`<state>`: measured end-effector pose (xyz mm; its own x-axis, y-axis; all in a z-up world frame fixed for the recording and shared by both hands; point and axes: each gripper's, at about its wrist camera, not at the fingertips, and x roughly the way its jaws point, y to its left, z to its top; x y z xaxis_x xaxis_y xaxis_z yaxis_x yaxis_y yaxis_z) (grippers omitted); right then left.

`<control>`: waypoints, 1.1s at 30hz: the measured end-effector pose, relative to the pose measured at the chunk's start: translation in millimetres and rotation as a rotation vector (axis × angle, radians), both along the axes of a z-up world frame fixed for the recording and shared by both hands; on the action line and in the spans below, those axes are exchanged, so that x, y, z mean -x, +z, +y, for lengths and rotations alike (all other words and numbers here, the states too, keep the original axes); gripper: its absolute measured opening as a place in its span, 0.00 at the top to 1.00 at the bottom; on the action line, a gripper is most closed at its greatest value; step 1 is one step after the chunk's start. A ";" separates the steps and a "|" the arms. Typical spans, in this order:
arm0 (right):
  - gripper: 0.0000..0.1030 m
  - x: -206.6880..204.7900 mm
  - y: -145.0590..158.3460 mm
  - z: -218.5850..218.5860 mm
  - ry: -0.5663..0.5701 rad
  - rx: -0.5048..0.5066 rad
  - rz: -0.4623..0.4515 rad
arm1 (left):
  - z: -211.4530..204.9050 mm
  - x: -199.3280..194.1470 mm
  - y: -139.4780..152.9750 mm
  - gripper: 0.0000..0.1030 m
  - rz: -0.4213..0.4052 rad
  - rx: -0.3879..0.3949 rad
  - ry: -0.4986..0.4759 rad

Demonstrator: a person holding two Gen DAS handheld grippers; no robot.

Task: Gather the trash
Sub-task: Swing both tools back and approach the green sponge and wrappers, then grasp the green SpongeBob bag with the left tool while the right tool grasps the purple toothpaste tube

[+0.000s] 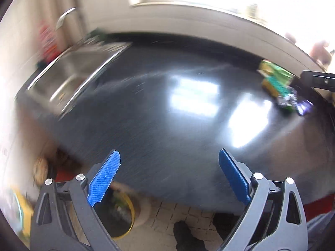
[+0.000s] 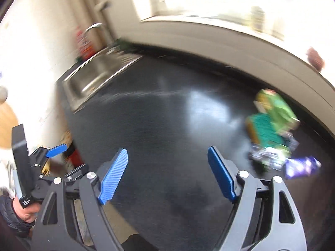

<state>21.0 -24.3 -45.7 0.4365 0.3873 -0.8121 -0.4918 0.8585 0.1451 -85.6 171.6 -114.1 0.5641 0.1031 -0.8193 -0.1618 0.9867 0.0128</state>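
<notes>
A pile of trash wrappers (image 2: 272,129) lies on the black counter (image 2: 163,125) at the right: green and teal packets, a silvery wrapper and a purple wrapper (image 2: 301,167). The pile also shows in the left wrist view (image 1: 280,85), far right. My right gripper (image 2: 167,156) is open and empty above the counter's front, left of the pile. My left gripper (image 1: 169,159) is open and empty over the counter's front edge (image 1: 146,190); its body shows in the right wrist view (image 2: 41,163). Both views are motion-blurred.
A steel sink (image 1: 69,77) with a tap (image 1: 65,18) is set in the counter's left end, with a red bottle (image 1: 48,41) behind it. A yellow-rimmed bin (image 1: 123,215) stands on the tiled floor below the counter. A bright window runs along the back.
</notes>
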 end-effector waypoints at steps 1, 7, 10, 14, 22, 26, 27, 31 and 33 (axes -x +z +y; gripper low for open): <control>0.26 -4.7 3.1 -23.6 -0.049 0.001 -0.007 | -20.1 -15.4 4.5 0.10 -0.008 0.000 -0.055; 0.26 -12.0 8.5 -164.5 -0.330 0.006 -0.037 | -132.6 -84.1 14.5 0.10 -0.029 0.029 -0.305; 0.26 -12.0 7.1 -215.7 -0.424 -0.002 -0.031 | -177.1 -104.0 12.6 0.10 -0.024 0.026 -0.392; 0.26 -14.3 -2.7 -259.9 -0.498 -0.016 -0.011 | -218.8 -132.7 10.7 0.10 -0.003 0.012 -0.458; 0.26 -46.4 -29.5 -288.9 -0.531 -0.022 0.041 | -252.8 -194.6 3.8 0.10 0.054 0.019 -0.441; 0.26 -66.2 -47.8 -292.9 -0.531 -0.006 0.079 | -273.2 -246.1 -11.5 0.10 0.107 0.000 -0.358; 0.26 -71.0 -51.3 -293.5 -0.529 -0.003 0.087 | -276.9 -256.6 -14.3 0.10 0.116 0.000 -0.338; 0.26 -88.9 -68.4 -301.4 -0.523 0.010 0.119 | -292.5 -307.3 -30.1 0.10 0.170 0.034 -0.255; 0.26 -98.0 -77.6 -306.0 -0.525 0.008 0.141 | -298.9 -333.2 -41.1 0.10 0.211 0.051 -0.208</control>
<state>119.0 -330.3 -123.3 0.4564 0.1401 -0.8787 0.0267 0.9849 0.1709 247.6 -127.4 -155.3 0.3857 -0.0412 -0.9217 0.0446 0.9987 -0.0260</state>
